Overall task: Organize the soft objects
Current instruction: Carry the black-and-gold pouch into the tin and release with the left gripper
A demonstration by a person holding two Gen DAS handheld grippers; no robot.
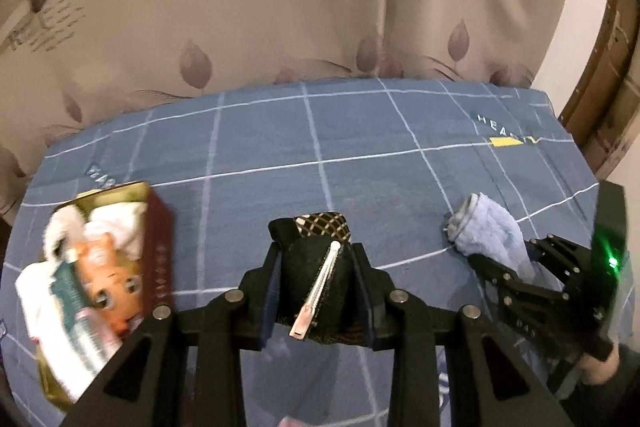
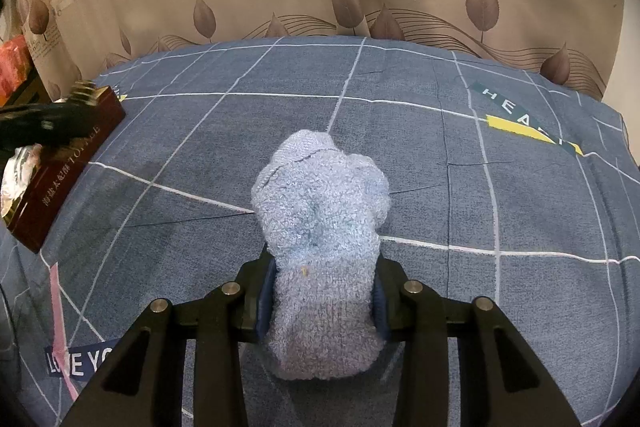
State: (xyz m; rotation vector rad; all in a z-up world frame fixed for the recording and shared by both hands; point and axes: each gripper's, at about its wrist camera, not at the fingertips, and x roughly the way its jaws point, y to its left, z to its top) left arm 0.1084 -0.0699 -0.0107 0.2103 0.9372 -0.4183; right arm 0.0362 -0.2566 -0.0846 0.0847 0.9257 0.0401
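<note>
left gripper (image 1: 318, 277): jaws closed snug on the black mesh pouch with a silver zipper pull (image 1: 316, 283); pouch sits between the pads, held clear above the bed.
right gripper (image 2: 324, 303): jaws partly closed, clamped on the pale blue fluffy terry sock (image 2: 320, 227); sock bulges out ahead of the pads, its toe end low over the blue grid-pattern bedsheet (image 2: 400, 155), contact unclear.
step in hand: looks like carrying the pouch over to the box, judged from the box's contents.
how to do it well: keep the squeeze steady, zipper pull dangles so lift it clear of the box wall; lower in before letting go.
target: dark red cardboard box with gold lining (image 1: 158, 243), to the left, already crowded with white cloths and an orange plush toy (image 1: 110, 285); aim for the free gap.
risk: soft pouch may slip or catch on the rim.
far: beige leaf-print curtain (image 1: 280, 7) behind the bed.
</note>
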